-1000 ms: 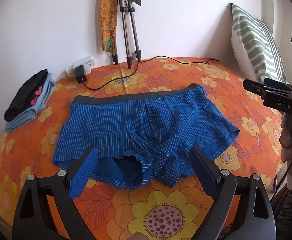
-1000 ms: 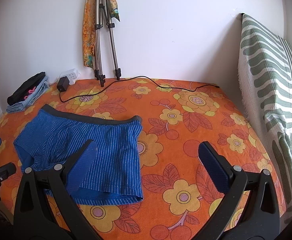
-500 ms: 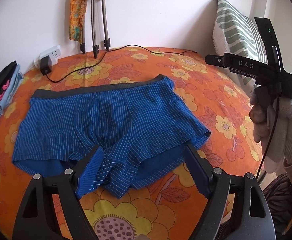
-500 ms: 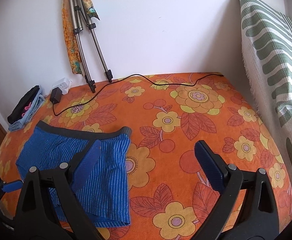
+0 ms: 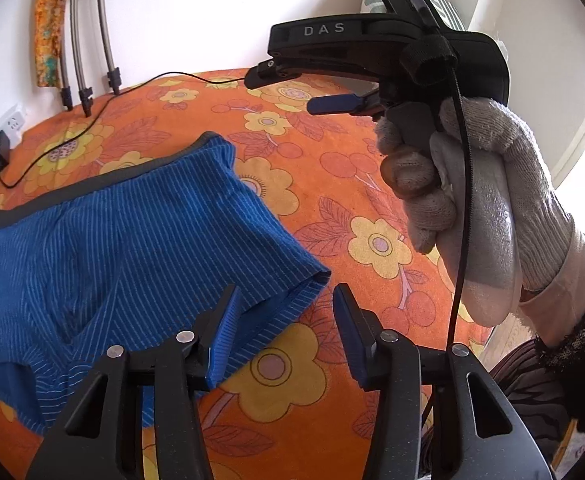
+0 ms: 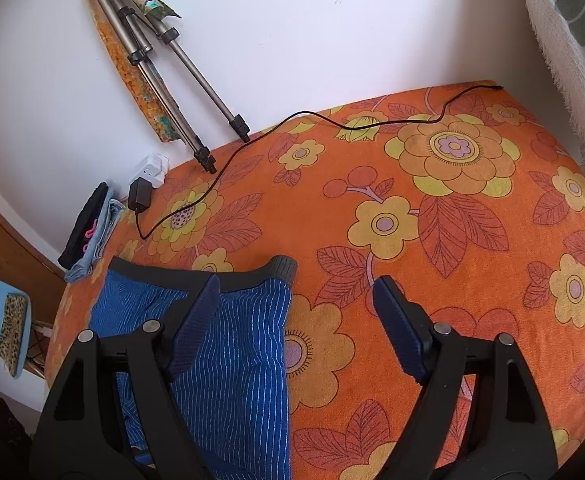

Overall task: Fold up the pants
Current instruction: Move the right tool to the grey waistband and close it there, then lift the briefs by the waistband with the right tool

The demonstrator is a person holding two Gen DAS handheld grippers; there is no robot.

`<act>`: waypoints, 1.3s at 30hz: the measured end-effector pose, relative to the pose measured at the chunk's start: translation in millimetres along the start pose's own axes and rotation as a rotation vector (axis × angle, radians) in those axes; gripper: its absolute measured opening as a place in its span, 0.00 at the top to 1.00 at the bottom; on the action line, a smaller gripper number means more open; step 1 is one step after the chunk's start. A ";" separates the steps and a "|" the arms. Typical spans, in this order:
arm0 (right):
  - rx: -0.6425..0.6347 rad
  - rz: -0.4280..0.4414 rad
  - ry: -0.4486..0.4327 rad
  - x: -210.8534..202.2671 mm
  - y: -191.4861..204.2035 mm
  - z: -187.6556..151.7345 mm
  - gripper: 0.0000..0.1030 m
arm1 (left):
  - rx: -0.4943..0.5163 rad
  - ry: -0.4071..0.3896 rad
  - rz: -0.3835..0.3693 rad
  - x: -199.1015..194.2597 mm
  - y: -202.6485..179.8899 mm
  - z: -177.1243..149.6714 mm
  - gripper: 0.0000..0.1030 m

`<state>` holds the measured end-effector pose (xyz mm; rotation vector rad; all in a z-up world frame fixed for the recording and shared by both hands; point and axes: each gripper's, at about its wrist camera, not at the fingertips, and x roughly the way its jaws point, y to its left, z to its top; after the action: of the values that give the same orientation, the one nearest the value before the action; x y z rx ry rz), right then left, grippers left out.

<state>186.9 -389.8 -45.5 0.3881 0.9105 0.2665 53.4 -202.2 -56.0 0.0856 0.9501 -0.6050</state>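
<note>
Pants (image 5: pixel 124 248) hem between closing left fingers (image 5: pixel 228 320); right fingers (image 6: pixel 396 320) closing, straddling waistband corner

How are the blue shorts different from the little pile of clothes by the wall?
The blue striped shorts lie spread flat near the grippers; the pile of clothes sits folded and stacked at the bed's far edge. The shorts are blue with thin stripes; the pile is black on pale blue with pink marks. Both rest on the orange flowered cover.

Bright, even daylight; overexposed glare at the left view's right edge. Strong fisheye curvature, dark vignetted corners. Focus sharp, shadows soft.
</note>
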 end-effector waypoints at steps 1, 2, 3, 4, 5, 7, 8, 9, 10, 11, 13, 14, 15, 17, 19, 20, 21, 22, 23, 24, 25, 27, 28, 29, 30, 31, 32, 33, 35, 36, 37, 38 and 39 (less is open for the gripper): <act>0.021 0.020 0.013 3.2 -4.5 2.1 0.26 | 0.008 0.007 -0.006 4.8 -3.2 2.0 0.62; 0.040 0.037 0.024 5.8 -9.3 3.7 0.29 | 0.021 0.012 -0.009 9.4 -7.2 3.9 0.63; 0.056 0.054 0.035 8.3 -13.1 5.2 0.31 | 0.036 0.018 -0.009 15.0 -11.2 5.3 0.63; 0.069 0.067 0.044 10.6 -16.2 6.4 0.32 | 0.050 0.026 -0.007 20.8 -14.1 6.4 0.63; 0.079 0.077 0.053 13.4 -18.4 7.9 0.32 | 0.063 0.035 -0.004 26.2 -17.5 7.0 0.64; 0.085 0.096 0.079 19.9 -21.8 10.1 0.32 | 0.083 0.046 0.006 32.8 -22.5 7.3 0.64; 0.082 0.101 0.093 23.6 -22.6 10.9 0.32 | 0.094 0.046 0.016 35.5 -25.1 7.5 0.64; 0.078 0.101 0.105 27.5 -23.0 11.5 0.33 | 0.107 0.045 0.030 37.3 -27.5 7.5 0.64; 0.074 0.102 0.117 32.0 -23.7 12.2 0.33 | 0.120 0.044 0.043 38.5 -29.9 7.3 0.64; 0.074 0.104 0.128 36.5 -24.3 12.4 0.33 | 0.136 0.044 0.058 40.0 -32.4 7.1 0.64; 0.090 0.119 0.156 47.7 -26.5 11.9 0.33 | 0.167 0.044 0.086 43.1 -36.2 6.3 0.64; 0.105 0.132 0.174 53.6 -27.7 11.6 0.33 | 0.177 0.046 0.097 45.4 -38.6 6.8 0.64; 0.122 0.150 0.193 59.3 -29.3 11.6 0.36 | 0.180 0.050 0.104 46.8 -39.1 6.7 0.64; 0.141 0.172 0.220 68.0 -31.7 11.5 0.39 | 0.176 0.057 0.109 49.7 -38.4 6.6 0.64; 0.149 0.182 0.236 74.6 -32.5 12.5 0.40 | 0.172 0.062 0.119 52.3 -37.4 6.1 0.64; 0.154 0.184 0.246 78.4 -33.2 13.1 0.40 | 0.171 0.067 0.122 54.3 -36.9 5.9 0.64; 0.163 0.192 0.254 81.5 -34.1 13.2 0.41 | 0.172 0.062 0.127 55.3 -36.4 5.8 0.64; 0.170 0.206 0.264 84.4 -34.7 13.1 0.42 | 0.180 0.058 0.136 55.4 -36.7 5.3 0.66; 0.173 0.218 0.273 87.1 -34.7 12.9 0.44 | 0.185 0.054 0.140 55.3 -37.1 4.9 0.68; 0.173 0.226 0.279 89.1 -34.2 12.8 0.45 | 0.187 0.050 0.141 54.9 -37.4 4.3 0.68; 0.165 0.232 0.287 91.3 -33.1 12.8 0.45 | 0.190 0.046 0.143 53.7 -38.9 3.2 0.70; 0.147 0.234 0.295 94.1 -30.3 12.7 0.48 | 0.190 0.037 0.148 52.7 -39.7 2.8 0.77; 0.141 0.238 0.298 95.5 -28.8 12.7 0.49 | 0.188 0.034 0.151 52.7 -39.4 3.2 0.82; 0.137 0.242 0.302 97.1 -27.0 12.9 0.50 | 0.183 0.031 0.150 52.4 -38.6 3.4 0.85; 0.133 0.245 0.306 98.9 -25.5 13.0 0.52 | 0.178 0.028 0.147 51.3 -39.7 3.1 0.86; 0.125 0.245 0.309 100.5 -23.7 13.0 0.53 | 0.171 0.026 0.145 50.9 -39.3 3.4 0.89; 0.118 0.239 0.308 101.0 -22.5 13.3 0.56 | 0.162 0.025 0.139 49.8 -38.7 3.3 0.90; 0.114 0.235 0.308 102.1 -21.6 13.9 0.59 | 0.150 0.024 0.128 48.3 -37.6 3.2 0.91; 0.122 0.238 0.311 104.4 -23.2 13.8 0.66 | 0.135 0.017 0.110 44.5 -36.3 3.7 0.95; 0.131 0.241 0.314 105.8 -24.2 13.7 0.70 | 0.128 0.013 0.098 41.6 -36.7 3.6 0.96; 0.140 0.246 0.315 106.9 -25.4 13.6 0.71 | 0.125 0.010 0.088 38.7 -38.3 2.9 0.96; 0.146 0.251 0.317 107.6 -26.0 13.8 0.72 | 0.127 0.006 0.083 36.6 -38.5 3.1 0.96; 0.151 0.255 0.317 108.0 -26.6 13.9 0.72 | 0.128 0.004 0.074 34.0 -39.6 2.7 0.96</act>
<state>263.2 -375.2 -126.3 0.6149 1.1978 0.5051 49.4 -251.3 -73.6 0.2348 0.9074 -0.5972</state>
